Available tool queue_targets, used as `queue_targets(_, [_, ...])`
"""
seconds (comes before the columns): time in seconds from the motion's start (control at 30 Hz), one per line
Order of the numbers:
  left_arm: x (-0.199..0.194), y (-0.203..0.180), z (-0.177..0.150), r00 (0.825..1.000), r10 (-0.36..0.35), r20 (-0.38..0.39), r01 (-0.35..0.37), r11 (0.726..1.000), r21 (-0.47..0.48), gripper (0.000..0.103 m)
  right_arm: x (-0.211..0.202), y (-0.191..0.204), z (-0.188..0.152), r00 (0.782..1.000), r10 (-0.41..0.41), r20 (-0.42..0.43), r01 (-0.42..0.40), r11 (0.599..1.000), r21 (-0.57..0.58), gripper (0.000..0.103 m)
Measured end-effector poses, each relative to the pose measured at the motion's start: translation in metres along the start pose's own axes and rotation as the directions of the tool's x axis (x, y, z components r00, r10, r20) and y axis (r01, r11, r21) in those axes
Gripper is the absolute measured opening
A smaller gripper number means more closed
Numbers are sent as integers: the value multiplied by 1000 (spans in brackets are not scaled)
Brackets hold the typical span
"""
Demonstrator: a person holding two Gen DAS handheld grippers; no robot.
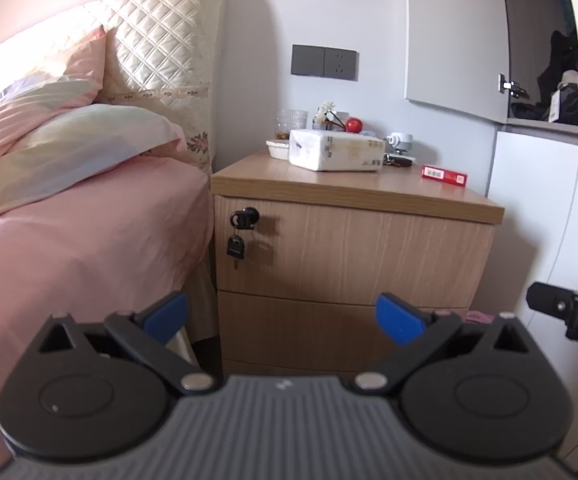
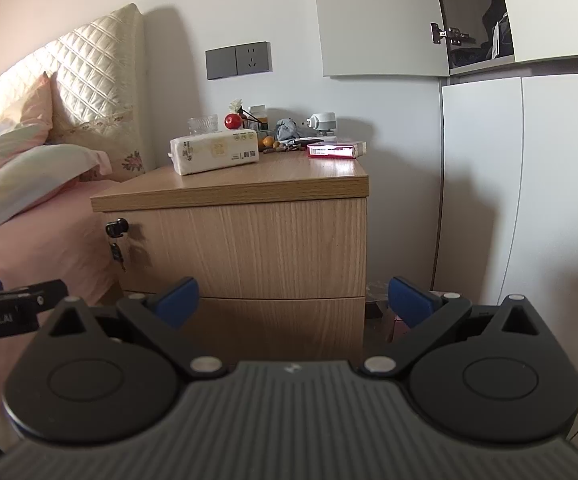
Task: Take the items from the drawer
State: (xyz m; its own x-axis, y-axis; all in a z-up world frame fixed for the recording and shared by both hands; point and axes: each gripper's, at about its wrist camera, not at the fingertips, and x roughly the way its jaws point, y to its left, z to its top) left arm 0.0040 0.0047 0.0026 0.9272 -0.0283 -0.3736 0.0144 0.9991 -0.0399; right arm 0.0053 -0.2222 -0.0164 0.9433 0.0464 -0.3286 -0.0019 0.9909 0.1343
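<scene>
nothing begun yet: both drawers of the wooden nightstand (image 1: 353,248) shut, so the items to be taken hidden inside, unseen. top drawer (image 1: 355,252) fitted with a lock, key (image 1: 243,218) in it and a second key dangling below; lower drawer (image 1: 301,332) plain-fronted, no handle visible on either.

likely trouble from here: with no handle to grip, a slip of the fingertips off the smooth front or its edge; if the top drawer is locked, pulling in vain or dragging the whole nightstand. also a knock to the hanging keys on a careless approach from the bed (image 1: 69,240) side. clutter on top at risk from any jolt — tissue pack (image 1: 335,154), red box (image 1: 444,175) near the front right edge, glass (image 1: 292,120) at the back.

left gripper (image 1: 282,318) held level, aimed at the seam between the two drawers, well apart from the front, spread wide, nothing between the blue pads (image 1: 167,316). right gripper (image 2: 293,304) likewise level, wide apart and empty, facing the nightstand's right half, with the white wardrobe (image 2: 529,200) on its right side. both side by side, each visible at the edge of the other's view.
</scene>
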Motion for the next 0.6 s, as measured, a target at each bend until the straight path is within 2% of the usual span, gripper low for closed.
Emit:
queue_targets(0.23, [6,2,6,1000,-11,-22,11,1000,0,103,4,-4,3,1000,-1,-12,1,1000,9,103])
queue_targets(0.37, [8,4,15,1000,-28,-12,29,1000,3,103,6,-8,6,1000,0,-17,1,1000,20,103])
queue_targets(0.6, [22,14,35,1000,-19,3,19,1000,-22,103,15,-21,24,1000,31,7,-31,998,59,103])
